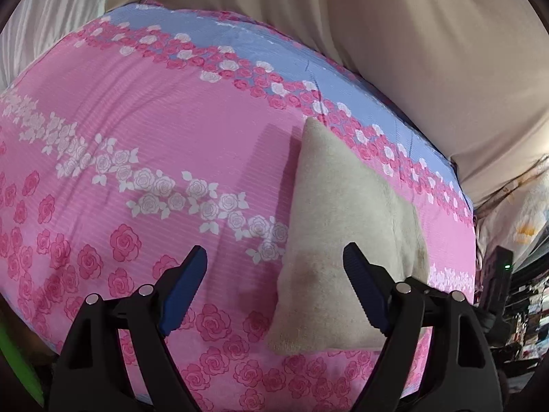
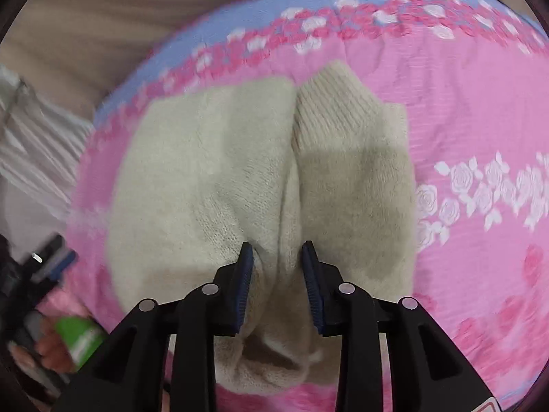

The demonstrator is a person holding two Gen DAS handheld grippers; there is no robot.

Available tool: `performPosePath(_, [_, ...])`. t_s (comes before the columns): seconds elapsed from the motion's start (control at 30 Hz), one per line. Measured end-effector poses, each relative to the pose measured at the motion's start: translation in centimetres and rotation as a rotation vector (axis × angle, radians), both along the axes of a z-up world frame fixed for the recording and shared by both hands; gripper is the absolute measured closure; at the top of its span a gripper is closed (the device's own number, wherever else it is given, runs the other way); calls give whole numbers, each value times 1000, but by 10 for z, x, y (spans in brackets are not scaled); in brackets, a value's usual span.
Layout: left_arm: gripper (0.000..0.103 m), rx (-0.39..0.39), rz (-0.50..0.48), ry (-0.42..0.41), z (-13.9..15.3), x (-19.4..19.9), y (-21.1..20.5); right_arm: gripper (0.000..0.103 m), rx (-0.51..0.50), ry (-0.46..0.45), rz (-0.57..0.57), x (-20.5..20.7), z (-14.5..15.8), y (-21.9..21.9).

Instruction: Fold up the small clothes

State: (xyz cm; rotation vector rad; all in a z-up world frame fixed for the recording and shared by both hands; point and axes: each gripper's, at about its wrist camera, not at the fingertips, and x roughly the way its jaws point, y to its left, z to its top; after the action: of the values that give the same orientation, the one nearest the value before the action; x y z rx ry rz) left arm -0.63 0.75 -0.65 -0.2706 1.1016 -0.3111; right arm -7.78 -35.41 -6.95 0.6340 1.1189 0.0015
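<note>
A small cream knitted garment [image 2: 219, 171] lies on a pink rose-print bedsheet [image 2: 480, 120]. My right gripper [image 2: 277, 254] is shut on a bunched fold of the garment and holds it lifted; the ribbed cuff [image 2: 333, 103] points away. In the left wrist view the garment [image 1: 339, 226] lies to the right of centre. My left gripper [image 1: 274, 261] is open and empty above the sheet [image 1: 137, 130], its right finger over the garment's near edge.
Beige curtain fabric [image 1: 429, 51] hangs behind the bed. White cloth [image 1: 51, 17] lies at the far left. Cluttered shelves [image 1: 528, 292] stand right of the bed. The other gripper and a hand [image 2: 51, 336] show at lower left of the right wrist view.
</note>
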Motion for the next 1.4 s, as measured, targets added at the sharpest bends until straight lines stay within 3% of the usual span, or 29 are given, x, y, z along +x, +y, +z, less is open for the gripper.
performPosePath(0.03, [22,0,-3,-2,0,0,-1,40,13,-17,-15,-2,3,-1])
performPosePath(0.07, [21,-1,-3,3,-1,0,-2,33,37,-28,-23,-2,3,-1])
performPosePath(0.2, [21,0,-19,34,-8,1,-10,32,83,60,18,18,-24,10])
performPosePath(0.23, [21,-1,-25,30,-7,0,-11,35,105,64,14,20,-29,13])
performPosePath(0.27, [21,-1,-28,26,-7,-1,-12,53,131,66,12,25,-32,16])
performPosePath(0.37, [21,-1,-22,18,-6,-1,-9,75,132,36,67,41,-11,40])
performPosePath(0.5, [21,-17,59,17,-4,9,11,82,249,-52,145,64,30,80])
performPosePath(0.57, [21,-33,116,8,1,16,25,83,272,-125,212,81,65,110])
performPosePath(0.7, [21,-58,217,-33,17,32,58,84,218,-231,330,95,116,157])
performPosePath(0.83, [21,-47,238,-56,23,43,70,84,150,-287,269,77,134,134])
performPosePath(0.9, [21,-56,236,-50,22,43,70,84,103,-251,175,56,119,92])
performPosePath(0.97, [21,-62,207,-35,16,40,63,84,60,-150,85,35,85,56])
performPosePath(1.07, [21,-56,153,-9,8,31,47,84,50,70,-38,-2,-1,11])
performPosePath(1.1, [21,-57,119,11,4,27,36,84,83,121,-72,-13,-29,2])
performPosePath(1.13, [21,-60,81,30,0,25,24,84,156,116,-98,-20,-44,-4])
performPosePath(1.2, [21,-55,14,50,-5,18,1,82,246,67,-156,-27,-45,-10])
performPosePath(1.4, [21,-30,-211,39,-2,-2,-73,73,177,-5,-93,-17,-5,-12])
